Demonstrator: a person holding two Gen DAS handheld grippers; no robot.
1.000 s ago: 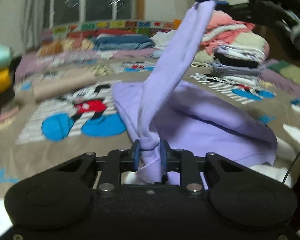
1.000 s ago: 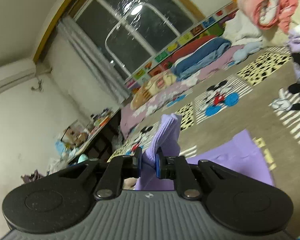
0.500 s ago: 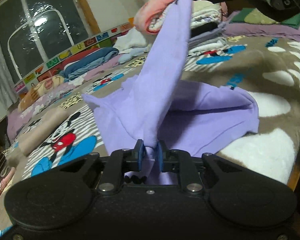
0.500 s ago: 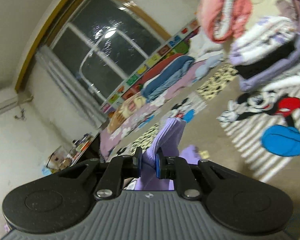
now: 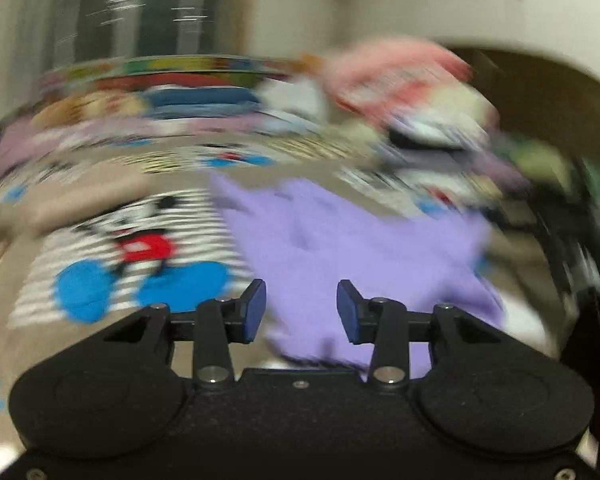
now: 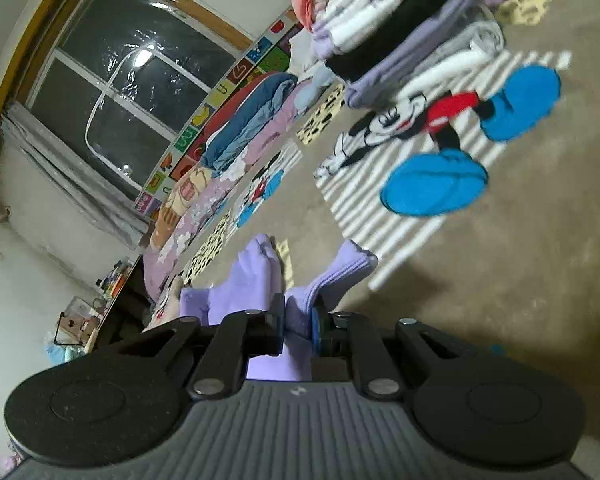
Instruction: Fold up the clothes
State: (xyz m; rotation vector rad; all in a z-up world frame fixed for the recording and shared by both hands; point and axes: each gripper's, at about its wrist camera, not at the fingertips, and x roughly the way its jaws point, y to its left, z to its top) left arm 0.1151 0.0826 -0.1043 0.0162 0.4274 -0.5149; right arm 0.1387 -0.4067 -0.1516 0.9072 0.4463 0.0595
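Observation:
A lilac garment [image 5: 340,240] lies spread on the cartoon-print bedspread [image 5: 100,248], blurred in the left wrist view. My left gripper [image 5: 301,308] hangs just above its near edge with its jaws opening; the blue pads [image 5: 256,306] stand apart and press on nothing. In the right wrist view my right gripper [image 6: 298,320] is shut on a bunched fold of the lilac garment [image 6: 256,276], low over the bedspread [image 6: 500,280]. The cloth sticks up on both sides of the pads.
A stack of folded clothes [image 6: 388,24] with a pink pile on top stands on the bed beyond the right gripper. Blue and red bedding [image 6: 244,120] lies along the window wall. A beige folded piece [image 5: 88,200] rests at the left.
My left gripper has let go of the lilac cloth and its jaws have parted; the raised strip has dropped onto the bed. My right gripper has come down toward the bed, still holding its fold.

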